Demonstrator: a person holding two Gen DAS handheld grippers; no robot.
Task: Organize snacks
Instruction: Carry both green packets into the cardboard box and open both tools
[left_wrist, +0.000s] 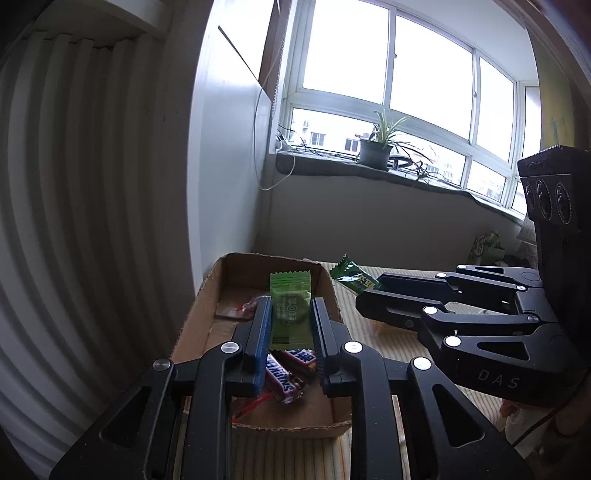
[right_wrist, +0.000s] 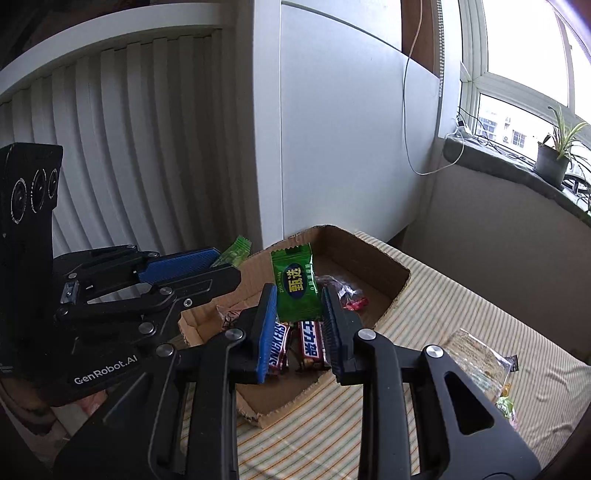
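An open cardboard box (left_wrist: 199, 306) (right_wrist: 354, 251) sits on a striped cloth, holding Snickers bars (left_wrist: 282, 376) (right_wrist: 312, 345) and a red-wrapped candy (left_wrist: 251, 306) (right_wrist: 351, 295). My left gripper (left_wrist: 291, 302) is shut on a light green snack packet (left_wrist: 290, 288), held upright over the box. In the right wrist view the same gripper (right_wrist: 229, 266) and packet (right_wrist: 236, 249) show at the left. My right gripper (right_wrist: 299, 291) is shut on a dark green snack packet (right_wrist: 293, 273) above the box. From the left wrist view that gripper (left_wrist: 373, 291) and packet (left_wrist: 349, 273) hover just right of the box.
More wrapped snacks (right_wrist: 480, 365) lie on the striped cloth (right_wrist: 443, 295) right of the box. A white ribbed panel (left_wrist: 92, 221) and a white wall stand close behind and left of the box. A potted plant (left_wrist: 375, 151) stands on the windowsill beyond.
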